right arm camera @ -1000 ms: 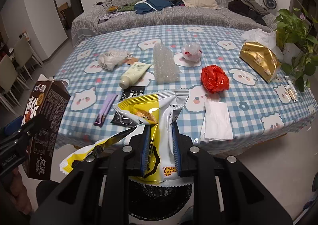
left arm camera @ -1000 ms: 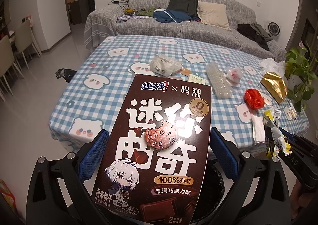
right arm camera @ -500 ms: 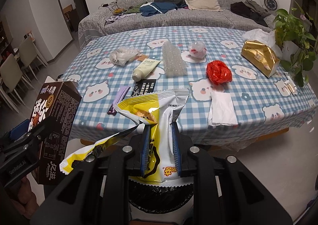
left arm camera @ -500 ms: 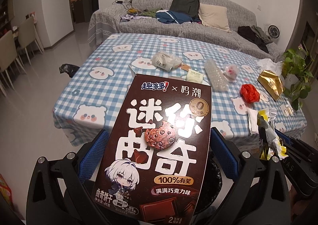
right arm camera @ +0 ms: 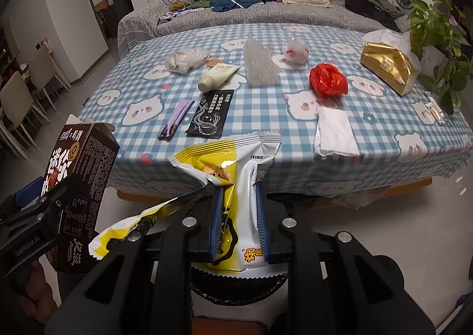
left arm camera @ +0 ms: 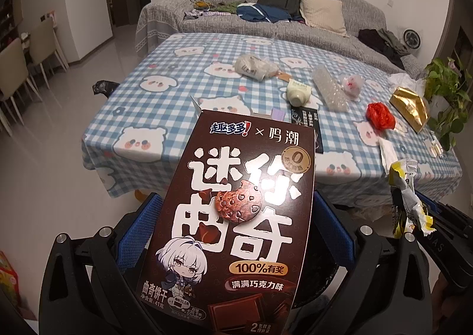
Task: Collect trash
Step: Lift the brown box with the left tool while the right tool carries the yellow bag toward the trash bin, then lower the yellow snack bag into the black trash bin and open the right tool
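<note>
Left gripper (left arm camera: 236, 234): blue-padded fingers (left arm camera: 134, 231) spread wide and pressed against both sides of a dark brown cookie box (left arm camera: 236, 216), which stands upright between them with its top flap open. Right gripper (right arm camera: 239, 222): fingers nearly together, pinching a torn yellow-and-white snack wrapper (right arm camera: 233, 187), one strip of which trails toward the left. Both are held off the near edge of the table (right arm camera: 147, 92), above a black-lined trash bin (right arm camera: 236, 290) seen just below the wrapper. On the checked tablecloth, toward the near edge, lie a purple wrapper (right arm camera: 176, 119), a black sachet (right arm camera: 211, 114) and a white napkin (right arm camera: 335, 135). Mid-table lie a cream tube (right arm camera: 217, 77), bubble wrap (right arm camera: 260, 64), a crumpled red bag (right arm camera: 328, 80) and a clear bag (right arm camera: 183, 59). A gold tissue pack (right arm camera: 387, 67) rests near the right edge.
</note>
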